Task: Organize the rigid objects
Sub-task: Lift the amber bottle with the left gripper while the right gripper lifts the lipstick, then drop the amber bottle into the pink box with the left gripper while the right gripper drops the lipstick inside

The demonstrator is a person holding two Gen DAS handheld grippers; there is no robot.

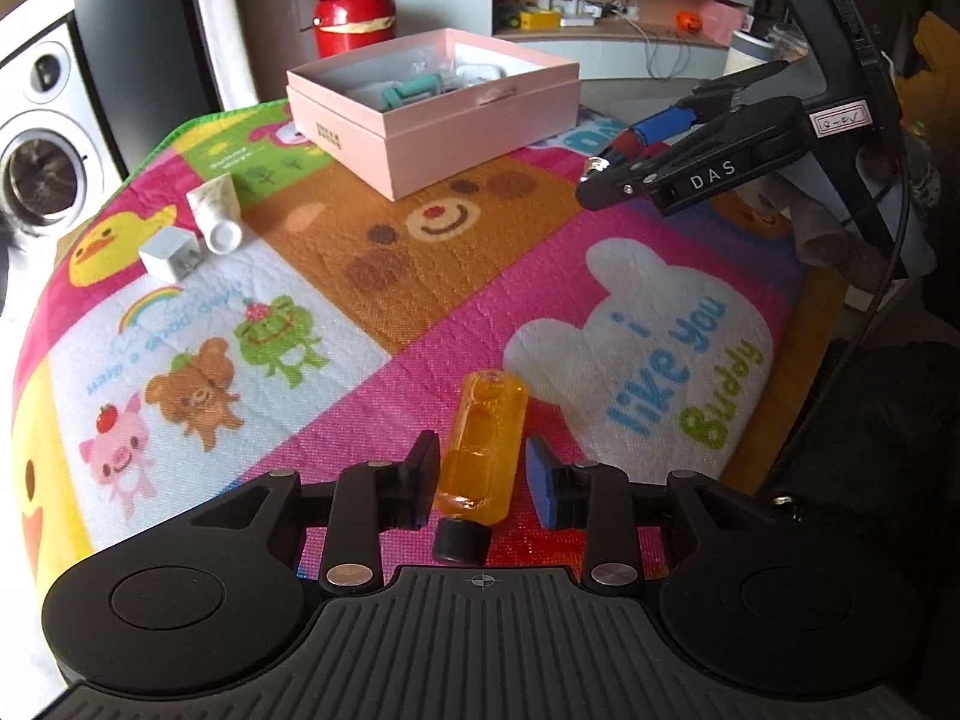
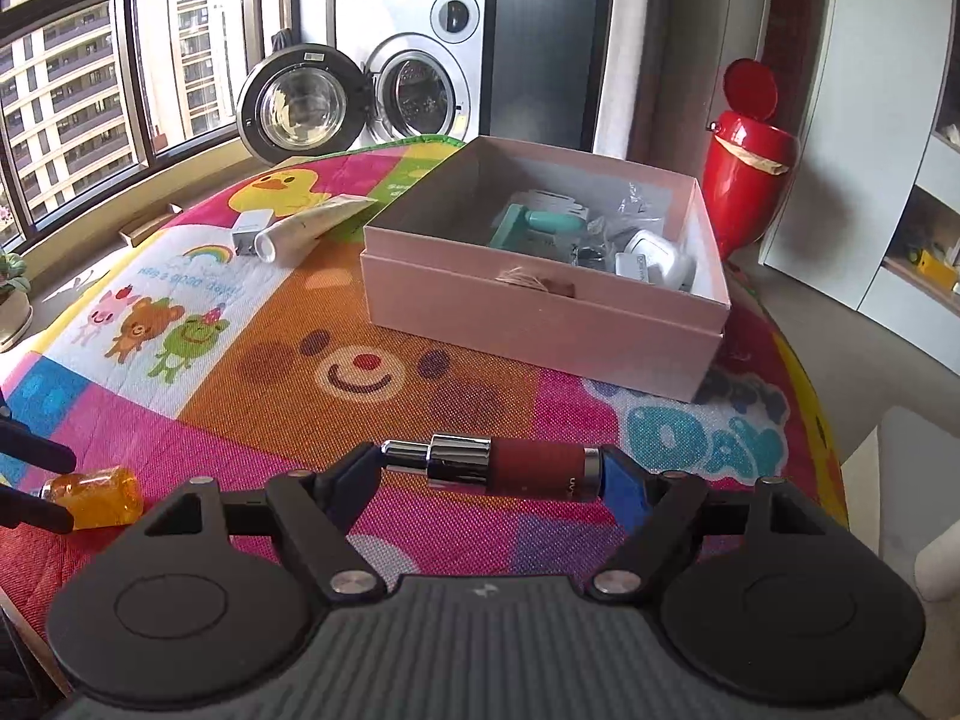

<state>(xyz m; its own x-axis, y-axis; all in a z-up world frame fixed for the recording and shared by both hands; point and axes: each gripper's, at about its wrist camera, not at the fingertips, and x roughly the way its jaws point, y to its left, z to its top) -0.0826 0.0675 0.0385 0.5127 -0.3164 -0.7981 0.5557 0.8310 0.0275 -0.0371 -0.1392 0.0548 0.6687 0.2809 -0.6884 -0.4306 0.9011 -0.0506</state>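
Observation:
An orange clear bottle [image 1: 480,450] with a black cap lies on the cartoon play mat [image 1: 360,300], between the fingers of my left gripper [image 1: 483,468]. The jaws stand open, a small gap on each side of the bottle. The bottle also shows at the left of the right wrist view [image 2: 96,495]. My right gripper [image 2: 489,468] is shut on a red and silver tube [image 2: 510,468], held crosswise above the mat; it shows in the left wrist view [image 1: 606,174] too. The open pink box [image 2: 540,312] holds a teal item, a white case and other small things.
A white charger [image 1: 168,252] and a cream tube [image 1: 216,216] lie on the mat's far left. A red bin [image 2: 750,168] stands behind the box. A washing machine [image 2: 414,78] with an open door is beyond the mat. Shelves [image 1: 600,6] stand at the back.

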